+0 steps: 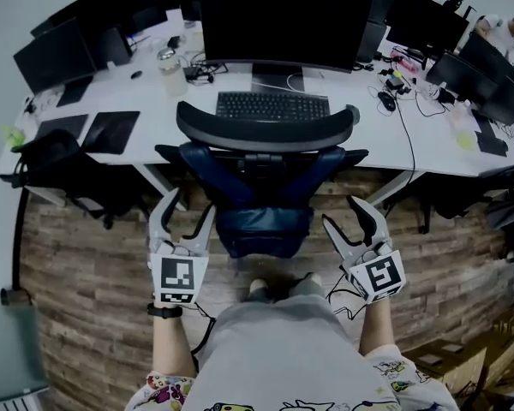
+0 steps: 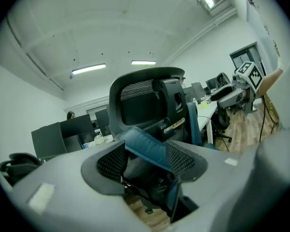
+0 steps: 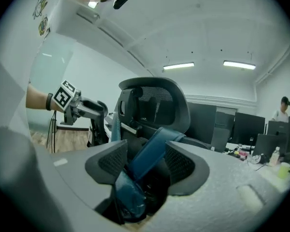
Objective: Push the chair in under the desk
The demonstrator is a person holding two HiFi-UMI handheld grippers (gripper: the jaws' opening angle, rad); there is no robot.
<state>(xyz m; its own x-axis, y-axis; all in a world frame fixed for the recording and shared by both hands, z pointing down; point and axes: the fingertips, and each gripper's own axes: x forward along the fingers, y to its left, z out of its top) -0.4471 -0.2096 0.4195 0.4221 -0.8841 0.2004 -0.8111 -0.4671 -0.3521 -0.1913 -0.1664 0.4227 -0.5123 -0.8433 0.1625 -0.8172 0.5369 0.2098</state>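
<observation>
Grey clothing (image 1: 283, 349) on the person is seen nearest, at the bottom of the head view, and two bare forearms (image 1: 171, 345) are stretched forward on either side of it. One wood-plank floor (image 1: 86, 281) is spread beneath.

One long white desk (image 1: 360, 118) is laid across the upper part of the view. It is crowded with dark screens, too many to be counted surely. One large monitor (image 1: 283, 20) is set in the middle, and one black keyboard (image 1: 272, 106) is placed just before it.

One chair (image 1: 265, 187), black-framed with blue padding, is stood with its back toward the person. Its curved headrest (image 1: 265, 131) is seen overlapping the desk's near edge, and its two armrests (image 1: 358, 155) are drawn up to that edge. How far the seat is tucked beneath cannot be told.

Two grippers are held behind the chair, one at each side of its blue lumbar pad (image 1: 264, 228). The left gripper (image 1: 189, 202) is spread wide and nothing is clasped. A blue part of the chair is seen through the gap, but its pads (image 2: 111, 161) are not pressed on it. The right gripper (image 1: 339, 211) is likewise parted and released.

One marker cube (image 1: 178, 279) is carried on each gripper. One lidded cup (image 1: 170, 68) is stood on the desk, left of the keyboard.
</observation>
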